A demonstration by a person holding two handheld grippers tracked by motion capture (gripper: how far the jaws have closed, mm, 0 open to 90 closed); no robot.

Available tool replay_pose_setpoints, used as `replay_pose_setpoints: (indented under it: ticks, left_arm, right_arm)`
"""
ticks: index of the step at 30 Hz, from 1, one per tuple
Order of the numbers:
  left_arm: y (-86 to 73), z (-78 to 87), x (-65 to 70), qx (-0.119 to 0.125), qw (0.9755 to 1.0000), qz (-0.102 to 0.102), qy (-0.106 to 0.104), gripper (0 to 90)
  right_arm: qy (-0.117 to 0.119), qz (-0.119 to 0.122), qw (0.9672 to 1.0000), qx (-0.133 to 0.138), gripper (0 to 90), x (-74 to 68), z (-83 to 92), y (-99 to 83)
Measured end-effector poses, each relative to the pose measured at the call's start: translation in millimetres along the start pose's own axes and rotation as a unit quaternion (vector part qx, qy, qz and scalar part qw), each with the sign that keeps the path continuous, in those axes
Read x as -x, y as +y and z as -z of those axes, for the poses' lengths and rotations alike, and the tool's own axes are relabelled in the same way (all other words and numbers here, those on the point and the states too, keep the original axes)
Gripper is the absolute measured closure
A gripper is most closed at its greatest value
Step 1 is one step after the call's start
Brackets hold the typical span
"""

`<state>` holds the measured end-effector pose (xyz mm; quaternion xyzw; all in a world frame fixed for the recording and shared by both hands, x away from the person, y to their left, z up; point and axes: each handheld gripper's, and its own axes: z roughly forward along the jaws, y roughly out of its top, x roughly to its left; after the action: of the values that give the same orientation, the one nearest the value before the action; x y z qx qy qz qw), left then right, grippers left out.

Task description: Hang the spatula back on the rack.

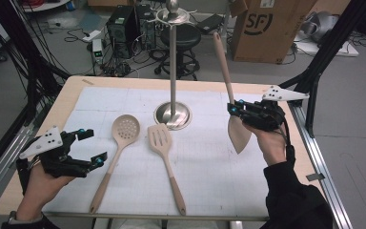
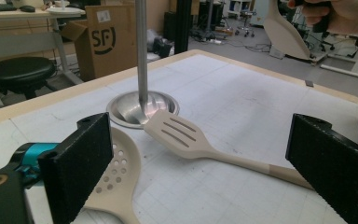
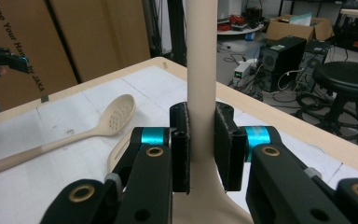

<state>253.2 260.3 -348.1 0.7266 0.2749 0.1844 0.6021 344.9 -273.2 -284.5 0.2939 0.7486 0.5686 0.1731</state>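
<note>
My right gripper (image 1: 235, 110) is shut on a beige solid spatula (image 1: 227, 81), gripping its handle (image 3: 201, 70) just above the blade; the handle points up and away, the blade (image 1: 238, 134) hangs over the mat at the right. A perforated spoon (image 1: 125, 129) and a slotted turner (image 1: 160, 139) lie side by side on the white mat, handles toward the near edge. My left gripper (image 1: 89, 146) is open at the left, jaws wide apart, aimed at the spoon (image 2: 116, 182) and turner (image 2: 182, 133). A steel hanging stand (image 1: 172, 62) rises from its round base (image 2: 142, 109) behind them.
The white mat (image 1: 205, 162) covers a wooden table (image 1: 71, 95). Beyond the far edge stand a black stool (image 1: 181, 36), a cardboard box (image 1: 267, 26) and computer gear with cables (image 1: 124, 26). Black frame struts (image 1: 329, 43) rise at the right.
</note>
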Motion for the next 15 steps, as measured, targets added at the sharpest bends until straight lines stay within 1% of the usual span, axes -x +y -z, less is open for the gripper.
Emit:
replay_pose_setpoints:
  ticks: [5,8,11,15]
  left_arm:
    - [-0.8,2.7,0.0,0.002,1.0,0.003,0.004,7.8]
    - [-0.5,5.0,-0.1,0.003,1.0,0.001,0.005,7.8]
    - [-0.6,6.8,0.0,0.004,1.0,0.002,0.006,7.8]
    - [-0.9,9.7,-0.6,0.005,0.9999,0.003,0.009,7.8]
  right_arm:
    - [0.005,-0.002,1.0,-0.002,78.8,-0.3,-5.4,3.2]
    - [0.006,0.002,1.0,-0.002,78.9,-0.6,-9.0,5.9]
    - [0.007,0.0,1.0,0.001,78.8,-0.8,-13.0,9.2]
    - [0.005,0.001,1.0,-0.006,78.8,-0.9,-20.0,10.6]
